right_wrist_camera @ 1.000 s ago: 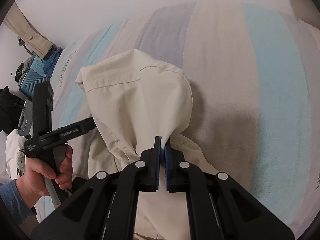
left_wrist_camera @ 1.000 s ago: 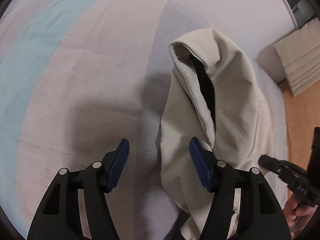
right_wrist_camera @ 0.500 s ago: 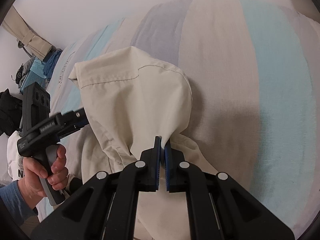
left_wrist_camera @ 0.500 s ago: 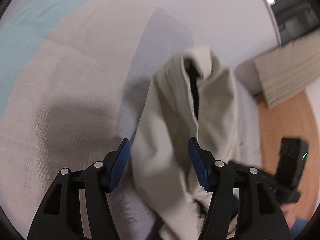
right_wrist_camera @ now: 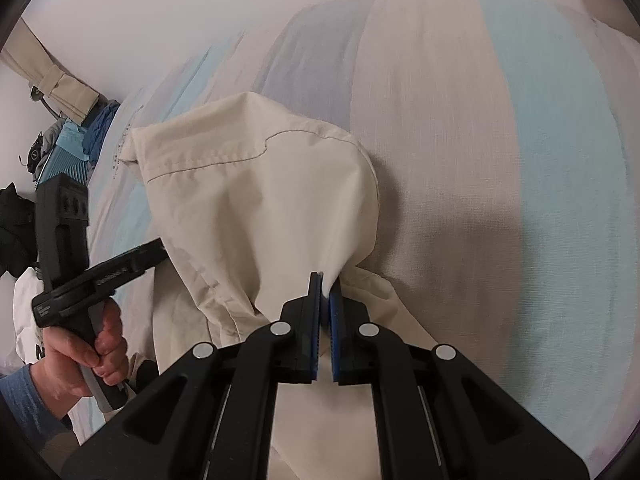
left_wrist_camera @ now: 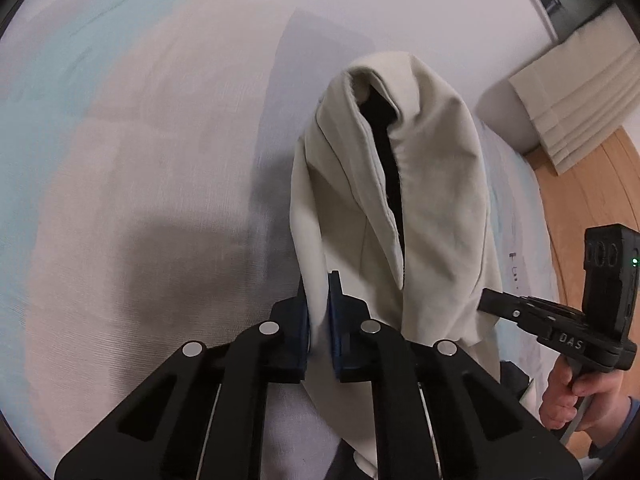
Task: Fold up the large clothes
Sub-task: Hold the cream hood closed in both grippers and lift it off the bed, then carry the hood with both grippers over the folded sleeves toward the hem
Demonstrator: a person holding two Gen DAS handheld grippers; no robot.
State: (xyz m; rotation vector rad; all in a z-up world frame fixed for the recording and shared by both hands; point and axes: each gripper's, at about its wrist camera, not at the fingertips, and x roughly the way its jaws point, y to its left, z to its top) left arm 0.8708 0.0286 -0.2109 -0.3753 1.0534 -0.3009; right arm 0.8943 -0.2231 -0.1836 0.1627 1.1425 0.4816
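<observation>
The left gripper [left_wrist_camera: 318, 300], its jaws just closed, pinches a fold of the cream garment [left_wrist_camera: 432, 184]. The right gripper [right_wrist_camera: 325, 292] is clamped on another fold of it. The garment hangs bunched between both grippers above the striped bedsheet [right_wrist_camera: 460, 120], away from its edges.

One garment [left_wrist_camera: 436, 184], two claws [left_wrist_camera: 318, 292].

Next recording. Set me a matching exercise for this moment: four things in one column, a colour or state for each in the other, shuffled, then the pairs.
Things:
1. left tool
2. bedsheet
3. garment
4. floor

States or colours:
A. cream, held up off the bed
B. orange-brown wood
C. just closed on a cloth edge
D. pale blue, beige and grey stripes

Pairs: 1-C, 2-D, 3-A, 4-B
</observation>
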